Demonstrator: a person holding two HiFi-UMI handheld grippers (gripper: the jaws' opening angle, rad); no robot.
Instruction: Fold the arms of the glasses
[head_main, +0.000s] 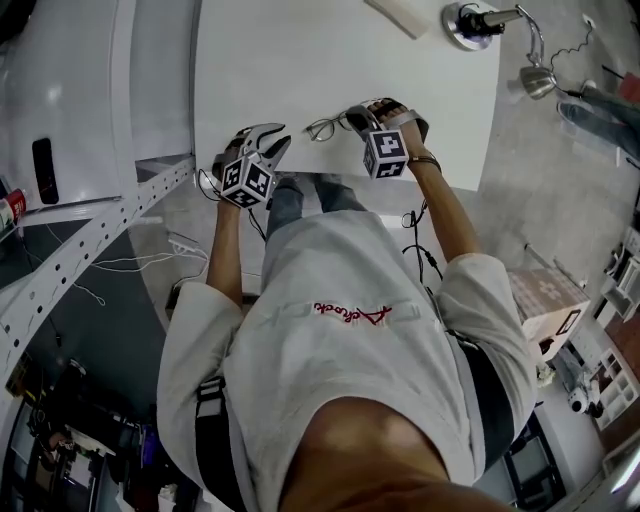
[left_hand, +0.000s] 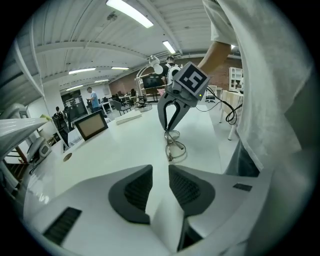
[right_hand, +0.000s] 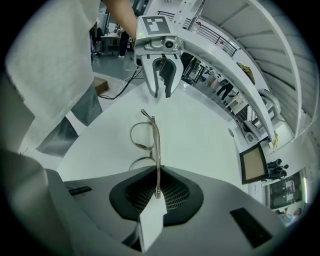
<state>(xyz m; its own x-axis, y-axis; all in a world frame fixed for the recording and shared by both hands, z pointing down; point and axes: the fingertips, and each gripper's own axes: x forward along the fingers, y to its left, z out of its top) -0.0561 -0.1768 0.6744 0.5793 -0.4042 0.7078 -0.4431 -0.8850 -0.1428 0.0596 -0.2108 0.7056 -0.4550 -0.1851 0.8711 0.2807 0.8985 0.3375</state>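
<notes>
So the glasses (head_main: 322, 127) are sitting near the front edge of the white table (head_main: 300, 60), right between the two grippers. They're looking like a thin metal wire frame with roundish clear lenses, super light and spindly. In the right gripper view, both lenses are showing to one side of a long straight bar. I honestly can't tell if that bar is an arm already lying along the front or just the top of the frame.

The right gripper (right_hand: 157, 192) is pinching the near end of that bar. Its jaws are standing narrow with the metal running straight in between the pads, so it's working as the anchor hand here. The left gripper (left_hand: 160, 187) is hanging just beside the glasses with its jaws wide apart and nothing between them. The frame is showing further out, past its tips.

My read is that we're somewhere mid-fold, with one side pinned and the free hand lining up for an arm. For the next move, I'm guessing the left needs to come in low and nudge or pinch an arm near its tip, then swing it toward the lenses. The right should be holding gently, since wire this thin is going to twist or skate across that slick tabletop.
</notes>
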